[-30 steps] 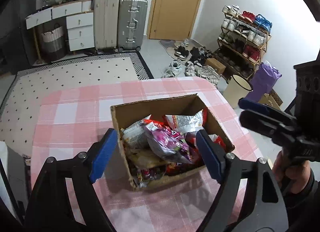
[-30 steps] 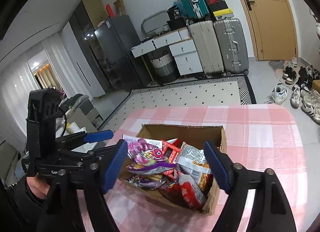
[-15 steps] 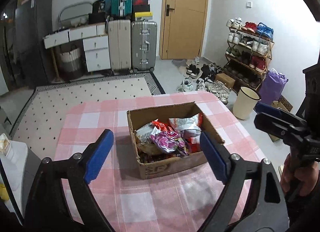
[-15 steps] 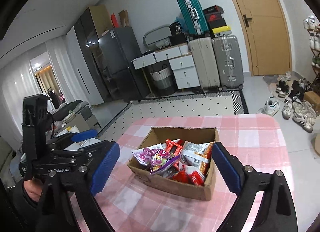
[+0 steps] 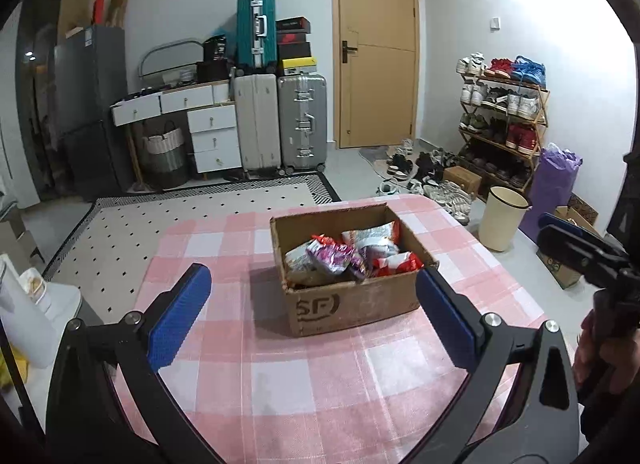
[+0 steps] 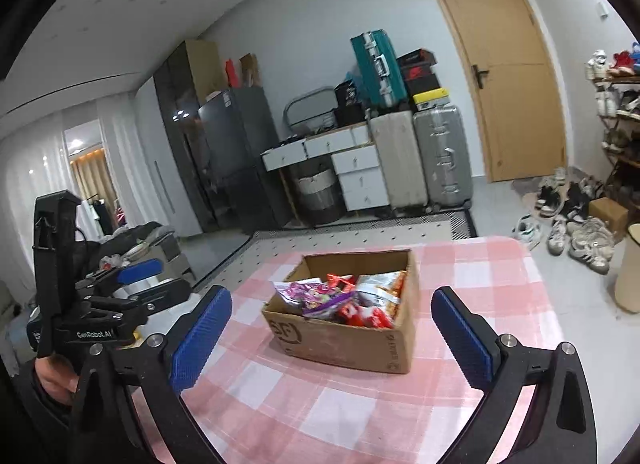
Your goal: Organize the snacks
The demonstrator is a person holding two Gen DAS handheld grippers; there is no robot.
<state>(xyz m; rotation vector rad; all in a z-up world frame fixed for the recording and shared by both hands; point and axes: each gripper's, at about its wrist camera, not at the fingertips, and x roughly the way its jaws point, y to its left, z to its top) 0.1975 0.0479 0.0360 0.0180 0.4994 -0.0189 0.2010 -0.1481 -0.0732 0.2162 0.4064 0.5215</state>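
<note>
Left claw (image 5: 312,310) and right claw (image 6: 332,336) both gape wide and empty above the tabletop (image 5: 320,376), short of the cardboard box (image 5: 352,304) of apparently mixed snack packets (image 5: 340,258).

Both the left gripper (image 5: 312,312) and right gripper (image 6: 330,338) are matte black angular frames with ribbed blue finger pads (image 5: 180,314), silver screws and white "GenRobot.AI" lettering, gripped by bare-skinned, dark-sleeved hands (image 6: 56,378).
</note>
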